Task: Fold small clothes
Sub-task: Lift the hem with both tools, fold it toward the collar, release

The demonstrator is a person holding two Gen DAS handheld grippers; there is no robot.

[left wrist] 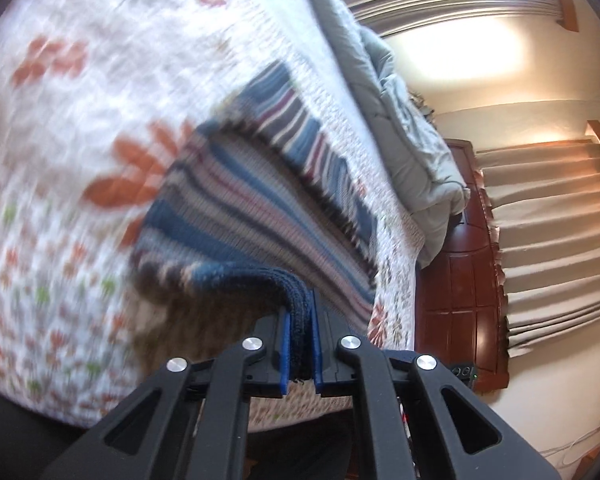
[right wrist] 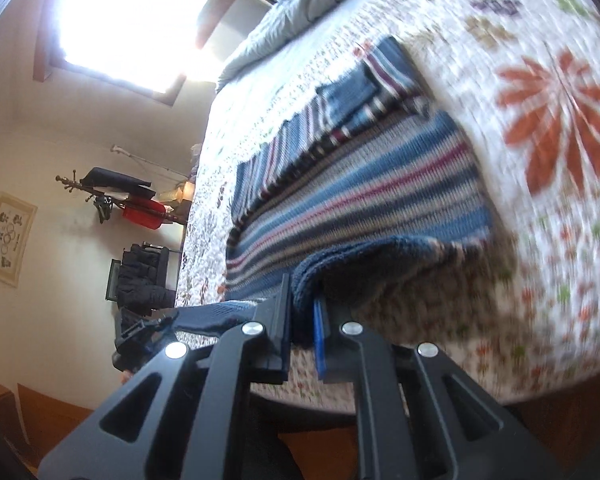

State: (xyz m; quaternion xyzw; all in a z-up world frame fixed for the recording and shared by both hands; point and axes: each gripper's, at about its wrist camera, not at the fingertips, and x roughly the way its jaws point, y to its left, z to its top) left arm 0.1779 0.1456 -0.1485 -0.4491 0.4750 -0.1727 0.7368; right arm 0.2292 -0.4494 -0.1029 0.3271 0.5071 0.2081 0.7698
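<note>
A knitted striped sweater (left wrist: 236, 208) in blue, grey, cream and maroon lies on the floral bedspread (left wrist: 80, 92), its near hem lifted. The left claw (left wrist: 300, 344) pinches that dark blue hem tight; the right claw (right wrist: 303, 320) likewise clamps what seems, through blur, the same edge.

sweater (left wrist: 236, 200): on the bed (left wrist: 80, 92), near its front edge, hem lifted off it
left gripper (left wrist: 300, 340): at hem's one corner
right gripper (right wrist: 302, 320): at the other corner
blanket (left wrist: 404, 128): bunched at bed's far end
</note>
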